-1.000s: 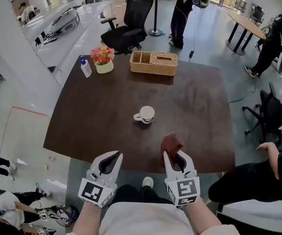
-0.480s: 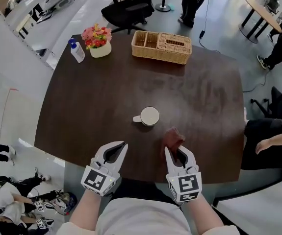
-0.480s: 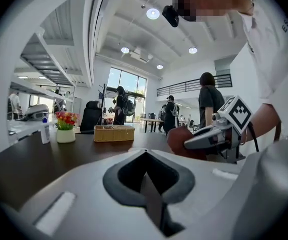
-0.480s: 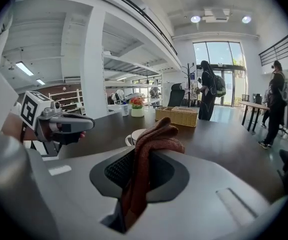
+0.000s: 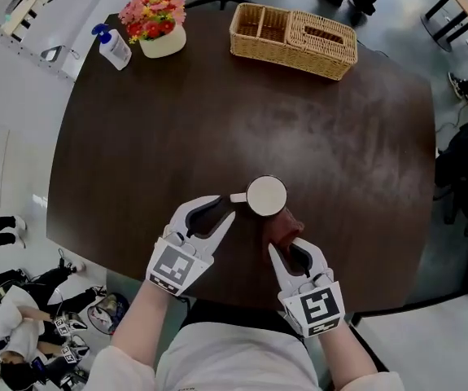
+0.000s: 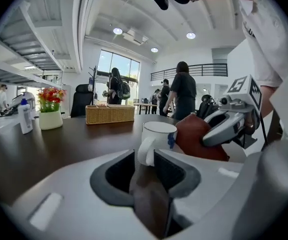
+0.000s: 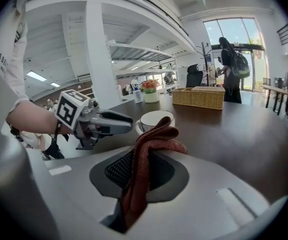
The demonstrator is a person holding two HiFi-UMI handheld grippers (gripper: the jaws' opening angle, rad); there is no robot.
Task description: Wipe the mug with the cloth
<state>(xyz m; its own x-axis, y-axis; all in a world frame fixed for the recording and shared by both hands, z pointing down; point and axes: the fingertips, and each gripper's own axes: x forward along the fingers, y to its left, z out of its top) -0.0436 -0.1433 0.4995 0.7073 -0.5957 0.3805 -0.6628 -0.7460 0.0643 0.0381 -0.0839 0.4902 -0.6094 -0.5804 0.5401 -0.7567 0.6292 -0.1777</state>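
I read left gripper point(image 5: 225, 208) narrow, pinching mug point(image 5: 266, 195) by its handle | right gripper point(image 5: 284, 247) clamped on red-brown cloth point(image 5: 281, 225), cloth against mug's side | both on dark table point(image 5: 177, 120)

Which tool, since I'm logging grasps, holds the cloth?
The right tool: the red-brown cloth is pinched between its jaws, while the left tool has only the handle of the white mug between its own.

White left gripper point(image 5: 224, 207), matching right gripper point(image 5: 286, 247), square-marker cubes point(image 5: 172, 267), white sleeves point(image 5: 128, 371)
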